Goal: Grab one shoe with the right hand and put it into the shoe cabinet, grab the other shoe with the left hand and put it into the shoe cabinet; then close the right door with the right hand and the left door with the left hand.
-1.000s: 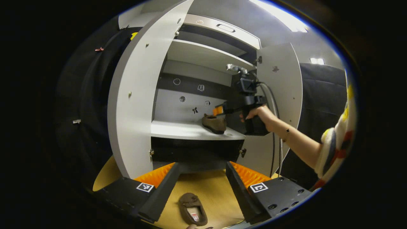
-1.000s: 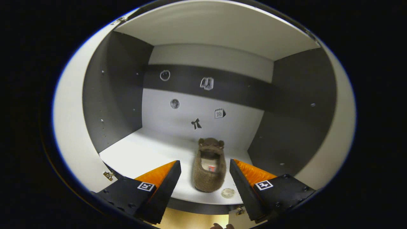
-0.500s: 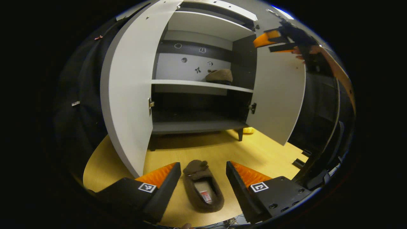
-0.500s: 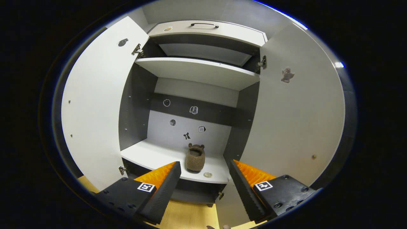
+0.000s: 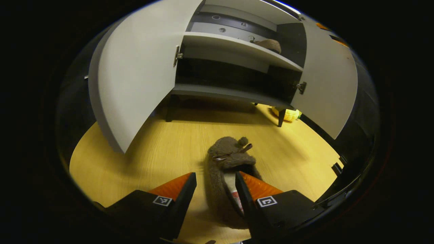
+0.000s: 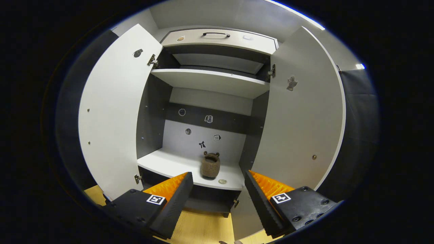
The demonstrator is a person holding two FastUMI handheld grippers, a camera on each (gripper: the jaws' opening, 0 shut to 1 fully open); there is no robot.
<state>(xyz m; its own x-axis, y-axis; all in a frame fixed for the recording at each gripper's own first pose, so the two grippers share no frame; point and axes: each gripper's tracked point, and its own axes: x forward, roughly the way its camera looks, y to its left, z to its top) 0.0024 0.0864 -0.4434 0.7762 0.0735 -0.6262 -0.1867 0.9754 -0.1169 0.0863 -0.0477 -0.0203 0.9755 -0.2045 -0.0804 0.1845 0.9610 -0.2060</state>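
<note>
While the brown shoe on the floor (image 5: 225,169) lies between the parted fingers of the left gripper (image 5: 214,186), one finger (image 5: 245,193) sits inside its opening and nothing is clamped. Beyond it stands the shoe cabinet (image 5: 234,54) with both doors swung wide. In the right gripper view, the right gripper (image 6: 218,189) hangs spread and empty before the cabinet, where the other shoe (image 6: 210,165) rests on the white shelf (image 6: 169,164), toward its right end.

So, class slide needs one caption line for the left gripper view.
Left gripper open around the brown shoe on the wooden floor, before the open shoe cabinet.
</note>
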